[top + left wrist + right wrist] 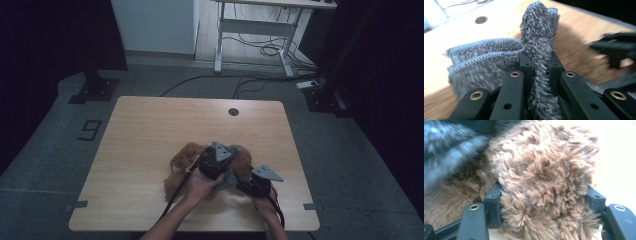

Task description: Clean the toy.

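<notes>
At the bottom of the high view I see my two forearms come in. My left hand (200,182) holds the left gripper (216,159) just below the middle of the frame. My right hand (264,204) holds the right gripper (252,182) a bit lower and to the right.

In the left gripper view, the black fingers (526,65) at the bottom middle are squeezed tight on a fold of the grey fuzzy cloth (537,37). The fold stands up between them and reaches to the top of the frame. More of the cloth hangs to the left, over the desk (456,32).

In the right gripper view, the fingers (494,202) are partly open, and they pinch a fat lump of the brown furry cloth (544,182) that fills the middle of the frame. The grey cloth is a blur in the upper left.

From above, the brown furry cloth (182,160) lies on the desk under both grippers, in the lower middle of the frame. The grey cloth (231,177) pokes out between the grippers. Further back, near the far edge of the desk (150,125), there is a small round hole (233,111)
</notes>
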